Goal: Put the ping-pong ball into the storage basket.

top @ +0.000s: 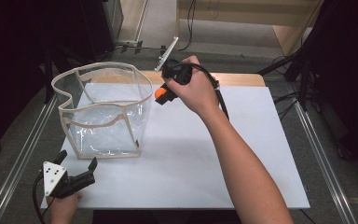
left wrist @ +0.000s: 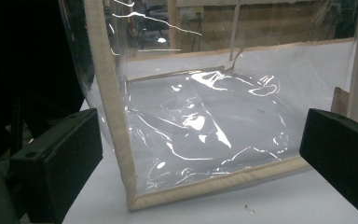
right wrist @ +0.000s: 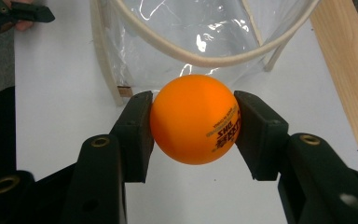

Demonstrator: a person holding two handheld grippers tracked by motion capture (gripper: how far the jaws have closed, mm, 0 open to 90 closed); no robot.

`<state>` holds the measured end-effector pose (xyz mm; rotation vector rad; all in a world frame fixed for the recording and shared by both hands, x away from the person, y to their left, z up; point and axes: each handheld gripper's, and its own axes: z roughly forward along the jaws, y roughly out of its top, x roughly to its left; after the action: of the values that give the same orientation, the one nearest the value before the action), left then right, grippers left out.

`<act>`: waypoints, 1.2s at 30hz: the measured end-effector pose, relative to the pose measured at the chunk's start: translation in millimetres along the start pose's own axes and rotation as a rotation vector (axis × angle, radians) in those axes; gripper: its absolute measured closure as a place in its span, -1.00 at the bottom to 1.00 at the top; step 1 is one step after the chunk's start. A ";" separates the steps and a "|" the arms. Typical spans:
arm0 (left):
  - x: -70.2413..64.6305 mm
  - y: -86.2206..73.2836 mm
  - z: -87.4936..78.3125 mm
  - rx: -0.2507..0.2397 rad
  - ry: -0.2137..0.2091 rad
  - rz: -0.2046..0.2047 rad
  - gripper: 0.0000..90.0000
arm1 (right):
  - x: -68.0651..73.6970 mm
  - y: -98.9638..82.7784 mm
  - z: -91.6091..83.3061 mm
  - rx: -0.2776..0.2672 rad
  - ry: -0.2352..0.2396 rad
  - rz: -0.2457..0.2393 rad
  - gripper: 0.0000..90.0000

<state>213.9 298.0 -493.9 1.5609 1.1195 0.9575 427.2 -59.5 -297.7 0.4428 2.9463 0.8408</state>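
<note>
An orange ball (right wrist: pixel 193 120) with dark print sits between the two black pads of my right gripper (right wrist: pixel 193 126), which is shut on it. In the high view the ball (top: pixel 160 93) hangs above the white board, just right of a clear plastic bag (top: pixel 103 109) with a cream fabric rim. The bag stands upright with its mouth wide. Its rim (right wrist: pixel 205 58) curves just beyond the ball in the right gripper view. My left gripper (top: pixel 77 164) rests at the board's near left corner, jaws open and bare, pointing at the bag's bottom corner (left wrist: pixel 133 203).
A white board (top: pixel 186 158) covers the table, with a wooden strip (top: pixel 240 79) along its far edge. Metal rails (top: pixel 324 163) run down both sides. A white slat (top: pixel 167 54) leans behind the right hand. Dark equipment stands at the far left and right.
</note>
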 end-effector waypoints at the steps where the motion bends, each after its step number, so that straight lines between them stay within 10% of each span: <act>1: 0.0 0.0 0.1 0.000 0.000 0.000 -1.00 | -0.4 1.0 -0.7 -0.001 0.000 -0.002 0.06; 36: 0.9 0.2 -0.3 0.003 0.000 -0.001 -1.00 | -1.3 31.8 -3.9 -0.015 -0.012 -0.024 0.06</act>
<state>213.9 298.9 -493.6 1.5626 1.1219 0.9551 436.2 -36.1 -277.7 0.4087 2.9268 0.8536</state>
